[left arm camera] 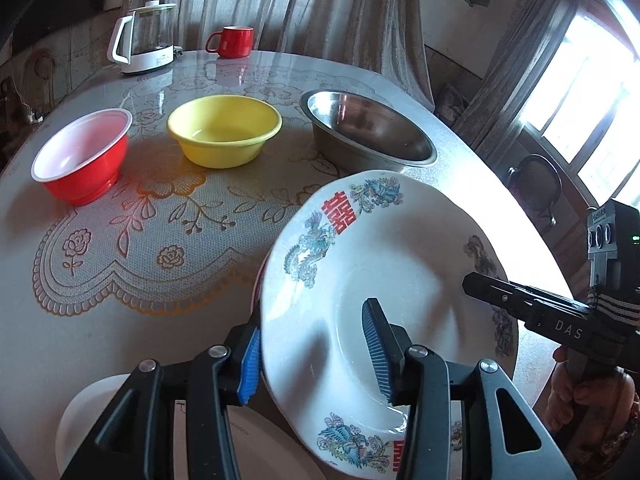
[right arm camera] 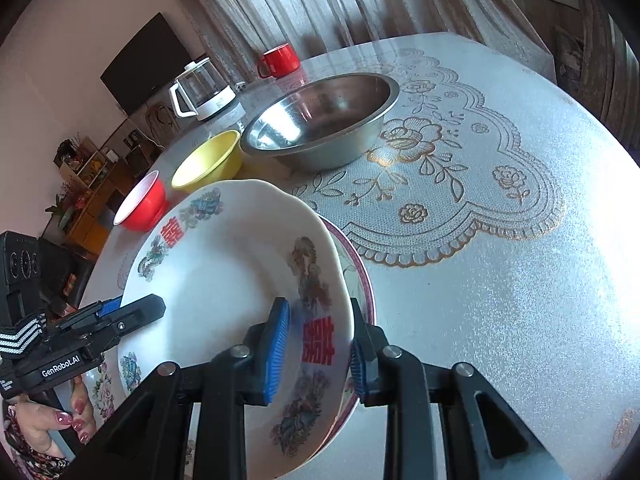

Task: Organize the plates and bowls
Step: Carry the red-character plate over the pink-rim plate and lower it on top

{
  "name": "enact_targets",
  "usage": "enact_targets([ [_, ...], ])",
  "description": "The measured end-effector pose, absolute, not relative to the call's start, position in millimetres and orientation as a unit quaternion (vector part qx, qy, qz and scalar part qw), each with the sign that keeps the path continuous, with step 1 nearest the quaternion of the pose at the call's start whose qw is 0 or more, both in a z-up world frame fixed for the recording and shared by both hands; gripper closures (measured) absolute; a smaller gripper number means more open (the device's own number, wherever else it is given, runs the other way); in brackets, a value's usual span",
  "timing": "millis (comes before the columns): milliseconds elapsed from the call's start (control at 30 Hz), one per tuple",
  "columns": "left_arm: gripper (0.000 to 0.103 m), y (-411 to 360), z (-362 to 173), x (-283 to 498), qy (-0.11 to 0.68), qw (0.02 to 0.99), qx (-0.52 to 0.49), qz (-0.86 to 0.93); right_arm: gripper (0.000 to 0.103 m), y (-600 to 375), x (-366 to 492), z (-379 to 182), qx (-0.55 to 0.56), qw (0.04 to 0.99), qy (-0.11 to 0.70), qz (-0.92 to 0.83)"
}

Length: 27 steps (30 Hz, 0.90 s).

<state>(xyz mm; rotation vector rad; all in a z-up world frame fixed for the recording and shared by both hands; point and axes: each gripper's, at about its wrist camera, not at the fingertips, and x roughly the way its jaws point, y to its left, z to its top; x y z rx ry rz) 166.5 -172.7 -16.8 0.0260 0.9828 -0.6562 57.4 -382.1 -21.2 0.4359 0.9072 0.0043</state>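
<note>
I've got the dragon plate [left arm camera: 360,280] tilted up off the table [left arm camera: 168,280], a claw on each side of its rim. My left gripper [left arm camera: 316,354] straddles the near-left rim: its blue pad [left arm camera: 250,364] under the rim touches the plate's back, the inner pad stands clear above the plate's well, so the jaws are part open and not clamping. My right gripper [right arm camera: 320,354] straddles the opposite rim with one blue pad on the plate's face by the red character and the other behind the rim, narrow gap, pinched on the plate. Under the dragon plate, touching or nearly so, lies a plate with a pink-purple rim [right arm camera: 360,272]. Beyond the dragon plate sit the steel bowl [left arm camera: 368,132], the yellow bowl [left arm camera: 224,132] left of it, the red bowl [left arm camera: 82,156] further left. White plates [left arm camera: 80,420] lie just near-left of the dragon plate. Kettle [left arm camera: 144,40] and red mug [left arm camera: 234,42] are well beyond.
</note>
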Motion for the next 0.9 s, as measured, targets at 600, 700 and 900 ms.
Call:
enact_targets([
  [600, 0.057, -171.0, -17.6, 172.3, 0.465, 0.83, -0.009, -0.307, 0.074, -385.2, 61.2, -20.4, 0.219, 0.869, 0.443, -0.012],
  [700, 0.057, -170.9, -18.7, 173.1, 0.467, 0.828, -0.011, -0.31, 0.074, -385.3, 60.7, -19.9, 0.222, 0.868, 0.445, -0.012],
  [900, 0.057, -169.8, -19.5, 173.3, 0.468, 0.827, -0.013, -0.313, 0.074, -388.3, 57.0, -19.7, 0.235, 0.865, 0.444, -0.008],
])
